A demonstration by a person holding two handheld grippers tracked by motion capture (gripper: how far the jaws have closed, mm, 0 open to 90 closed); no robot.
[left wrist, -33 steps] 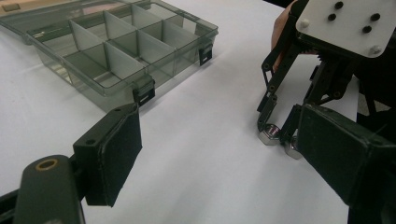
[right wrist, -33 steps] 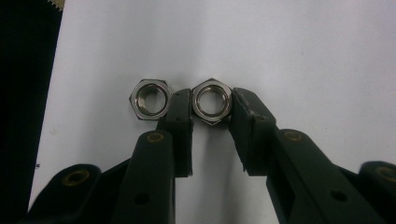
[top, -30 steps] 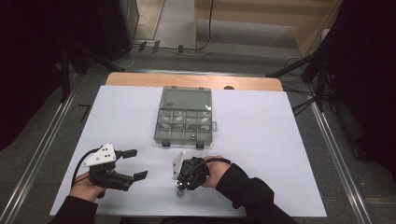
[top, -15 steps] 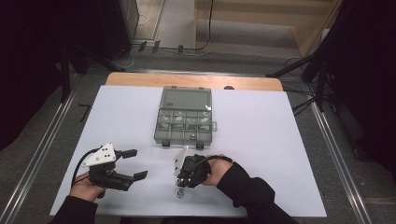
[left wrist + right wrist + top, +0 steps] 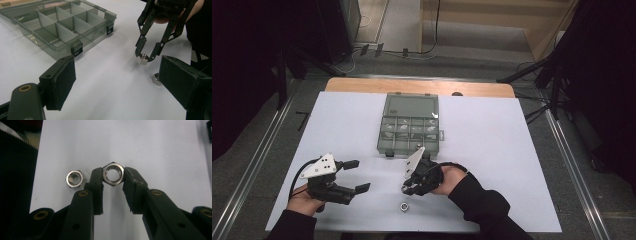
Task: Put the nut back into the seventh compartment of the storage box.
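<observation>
My right gripper (image 5: 113, 182) has its jaws closed on one hex nut (image 5: 113, 173), second nut (image 5: 75, 179) just beside; left gripper (image 5: 120, 80) jaws open.

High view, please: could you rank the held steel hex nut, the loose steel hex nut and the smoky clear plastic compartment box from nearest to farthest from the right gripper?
1. Held steel hex nut, between the right gripper's jaws.
2. Loose steel hex nut, just toward the person.
3. Smoky clear plastic compartment box, farther up the table.
</observation>
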